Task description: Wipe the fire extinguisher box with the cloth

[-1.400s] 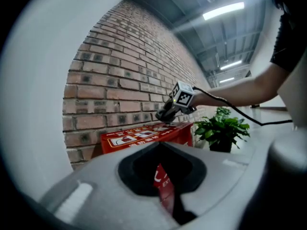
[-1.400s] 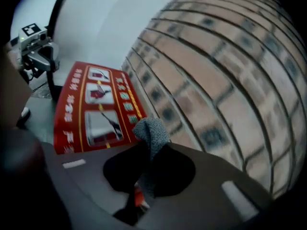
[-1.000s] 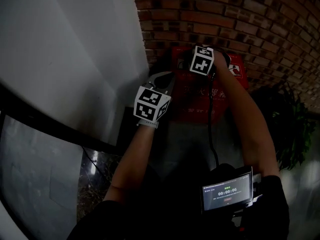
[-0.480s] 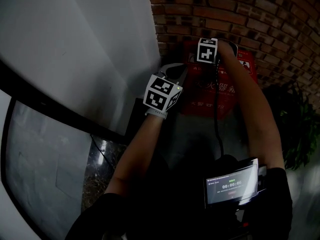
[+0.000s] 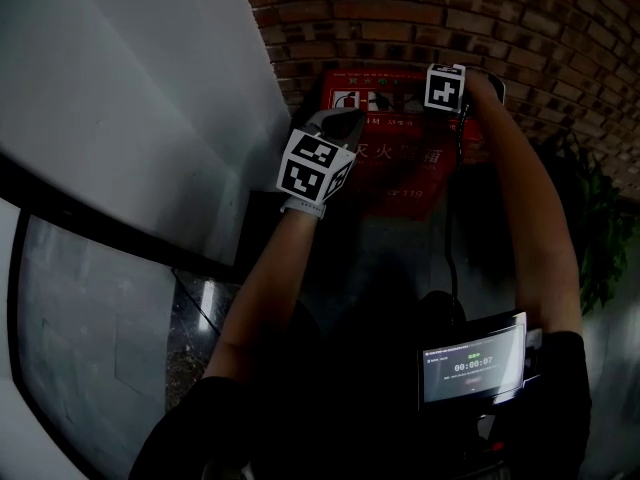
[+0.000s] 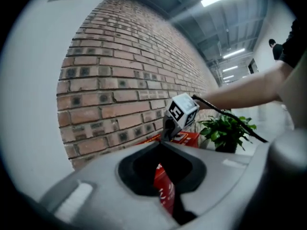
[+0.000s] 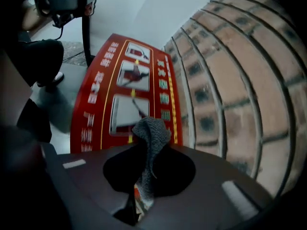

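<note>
1. Right tool: its jaws are clamped on the grey knitted cloth, which stands up in a fold between them. The cloth hangs at the printed top of the red metal fire extinguisher box; contact cannot be confirmed.
2. Left tool: its jaws meet at the tips with nothing between them. It hovers at the box's left front corner.
3. Change: within the last second the right tool has shifted from the left-middle of the box top toward its right rear. This suggests a wiping stroke across the lid is under way, with the front face yet to be done.
4. The box stands on the floor against the red brick wall.
5. Only the right gripper view shows the cloth. Only the left gripper view shows the potted green plant beyond the box.
</note>
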